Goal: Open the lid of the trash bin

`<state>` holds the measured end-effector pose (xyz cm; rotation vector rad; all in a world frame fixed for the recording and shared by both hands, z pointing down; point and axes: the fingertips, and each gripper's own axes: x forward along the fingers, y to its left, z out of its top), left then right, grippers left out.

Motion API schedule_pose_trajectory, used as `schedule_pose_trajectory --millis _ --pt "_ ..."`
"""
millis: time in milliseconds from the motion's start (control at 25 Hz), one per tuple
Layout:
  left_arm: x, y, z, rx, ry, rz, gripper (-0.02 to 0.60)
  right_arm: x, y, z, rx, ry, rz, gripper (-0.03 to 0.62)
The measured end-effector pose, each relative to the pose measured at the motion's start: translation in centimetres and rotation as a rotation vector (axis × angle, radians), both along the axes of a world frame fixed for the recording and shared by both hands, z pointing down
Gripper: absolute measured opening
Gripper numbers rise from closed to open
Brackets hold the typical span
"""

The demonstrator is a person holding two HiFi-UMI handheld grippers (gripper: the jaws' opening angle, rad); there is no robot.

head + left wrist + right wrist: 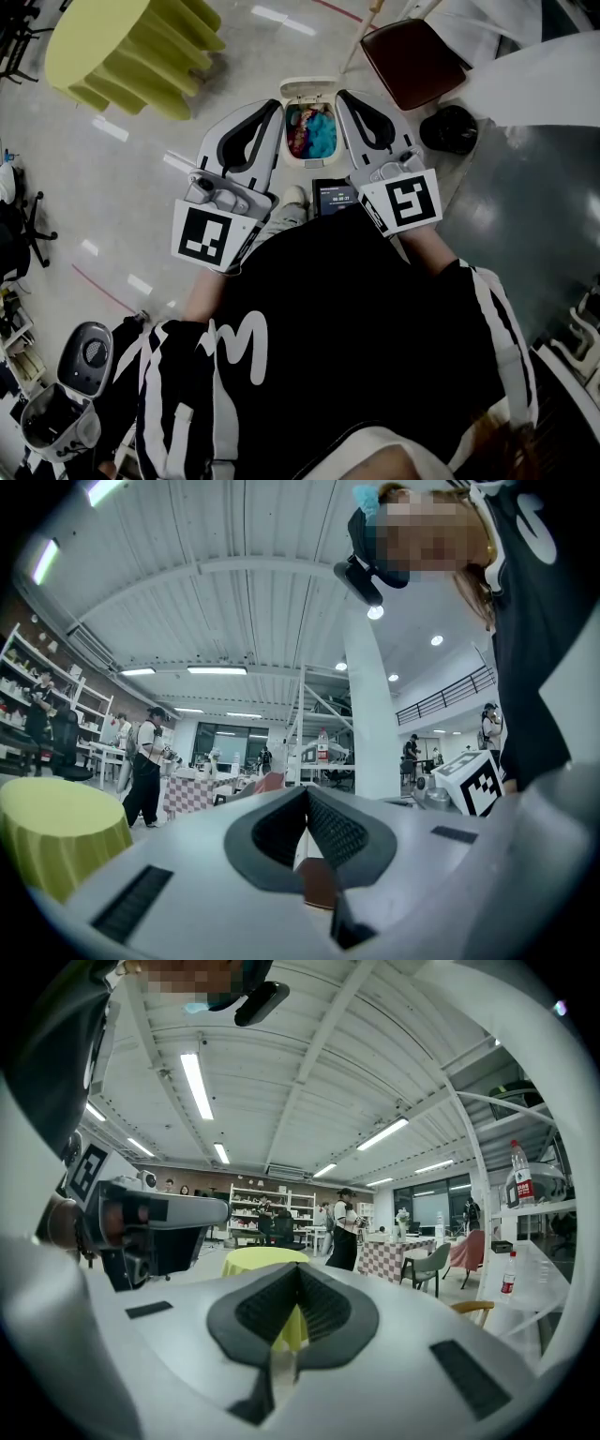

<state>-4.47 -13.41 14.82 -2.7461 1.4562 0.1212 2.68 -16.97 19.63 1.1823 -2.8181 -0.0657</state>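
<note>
Grey polished floor (141, 187) of a big open workshop. The trash bin (309, 162) stands on it straight ahead of the person, between the two gripper noses in the head view. Its white lid (307, 90) looks already tipped up at the far rim, and blue and pink waste (314, 131) shows inside. The left gripper (277, 107) has its jaws closed tip to tip with nothing between them. The right gripper (341, 97) is the same, pads together and empty. Both gripper views look out across the room, not at the bin, so neither touches it. A shoe (294, 196) sits just near the bin's near side; a pedal cannot be made out. Likely risks: if a foot holds the lid up, lifting that foot would drop it shut. A careless dip of either closed gripper could knock the lid forward or shove the light bin. The yellow-green round table (122, 47) and brown chair seat (412, 61) are well apart and pose no hazard.
</note>
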Motion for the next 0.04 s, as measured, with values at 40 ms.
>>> schedule_pose_trajectory --millis 40 --pt "-0.03 -0.02 -0.02 0.0 0.0 0.0 0.008 -0.02 -0.01 -0.04 0.001 0.0 0.0 0.005"
